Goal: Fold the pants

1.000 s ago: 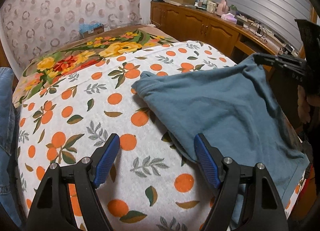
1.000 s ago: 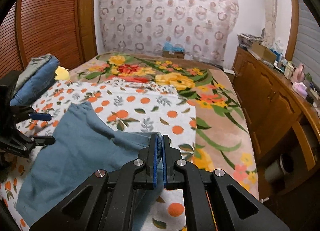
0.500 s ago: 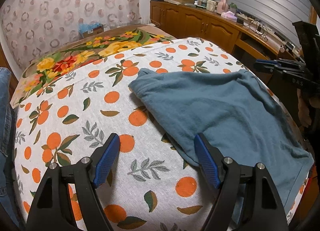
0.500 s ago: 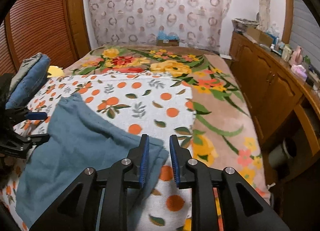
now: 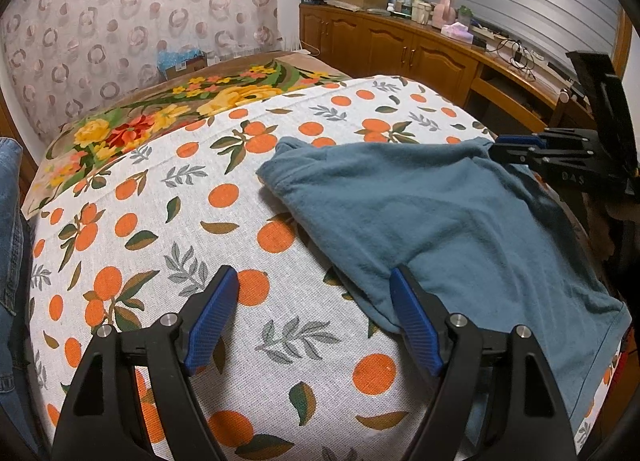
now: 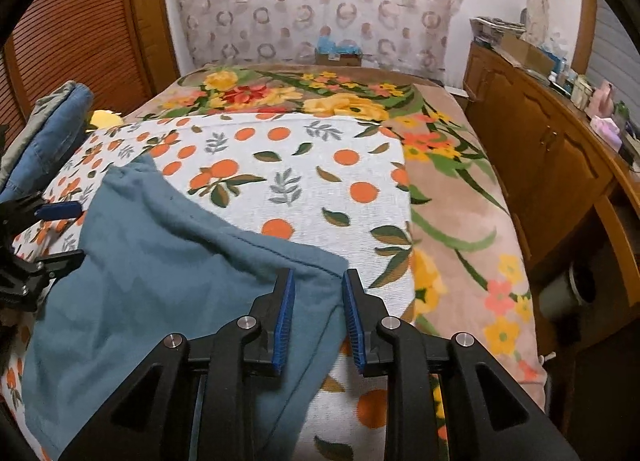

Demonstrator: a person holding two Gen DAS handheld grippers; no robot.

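Teal pants (image 5: 440, 213) lie spread on the orange-print sheet (image 5: 180, 221) of the bed. My left gripper (image 5: 314, 281) stands open just above the sheet, and its right finger (image 5: 408, 309) rests at the near edge of the pants. In the right wrist view the pants (image 6: 160, 261) end in a corner that lies flat between the fingers of my right gripper (image 6: 317, 281). Its jaws are opening and the pads do not press the cloth. The right gripper (image 5: 496, 147) also shows at the far right corner of the pants. The left gripper (image 6: 78, 231) shows at the left edge.
Folded jeans (image 6: 48, 133) are stacked at the left side of the bed. A floral blanket (image 6: 440, 181) covers the far and right parts of the bed. A cluttered wooden cabinet (image 6: 540, 149) runs along the right wall. A patterned curtain (image 6: 312, 1) hangs behind.
My right gripper went from shut on the raised pants corner to open. The corner dropped flat onto the sheet. The left gripper stayed where it was.
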